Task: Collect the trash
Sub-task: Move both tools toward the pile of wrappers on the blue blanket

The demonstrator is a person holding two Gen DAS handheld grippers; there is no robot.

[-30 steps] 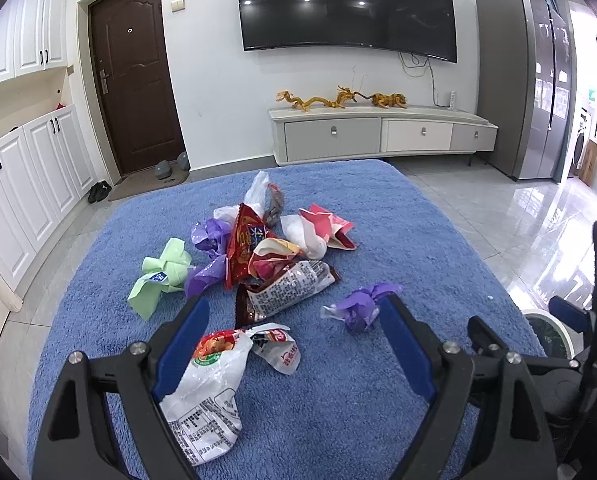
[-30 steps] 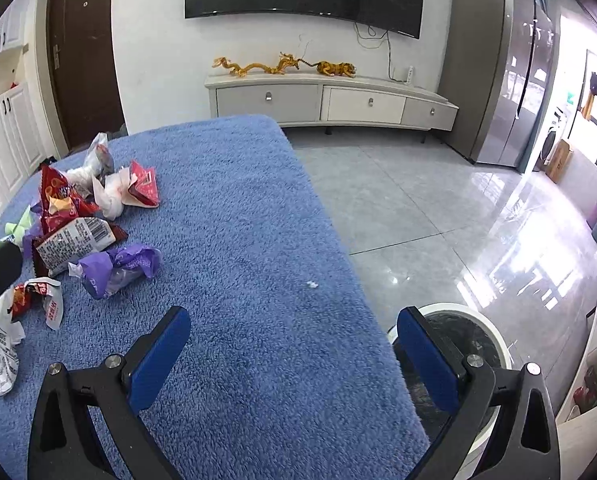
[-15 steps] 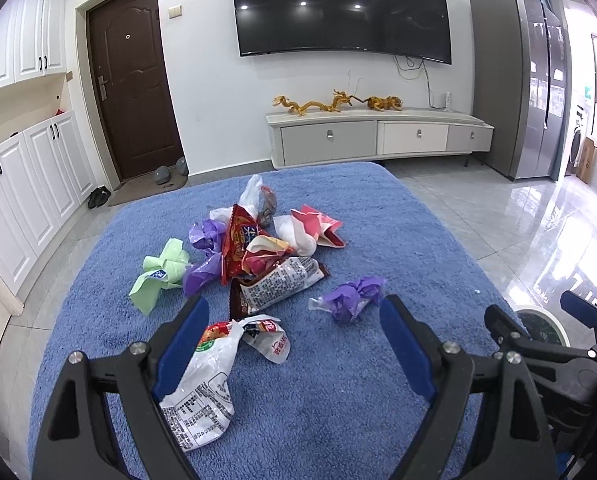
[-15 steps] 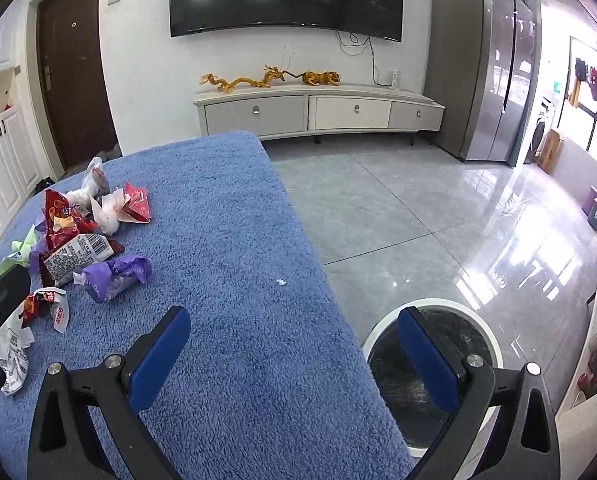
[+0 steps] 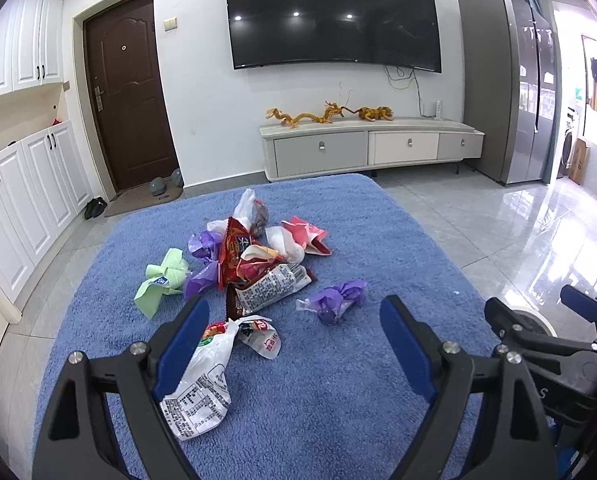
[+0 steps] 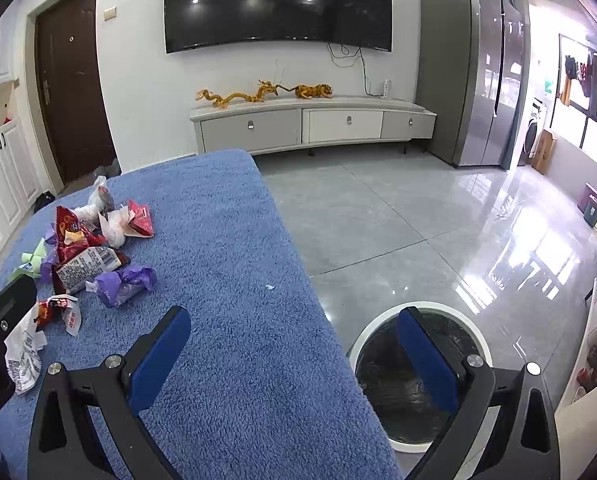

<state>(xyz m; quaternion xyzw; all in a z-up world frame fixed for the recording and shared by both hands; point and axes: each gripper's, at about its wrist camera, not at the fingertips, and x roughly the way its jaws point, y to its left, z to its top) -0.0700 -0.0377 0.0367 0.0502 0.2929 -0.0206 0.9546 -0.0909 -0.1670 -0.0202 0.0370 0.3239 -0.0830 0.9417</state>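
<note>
Left wrist view: wrappers [image 5: 254, 264] heaped on blue tabletop [image 5: 338, 380]; left gripper [image 5: 294, 344] spread, empty. Right gripper [image 6: 294, 352] spread, empty, above lined bin [image 6: 418, 380].

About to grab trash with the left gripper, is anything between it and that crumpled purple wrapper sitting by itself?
Nothing visible: the open left gripper faces the crumpled purple wrapper across bare blue fleece cover.

left gripper [image 5: 294, 344]: black angular frame, blue pads, silver screws
right gripper [image 6: 294, 344]: same black frame, blue pads, silver screws
</note>
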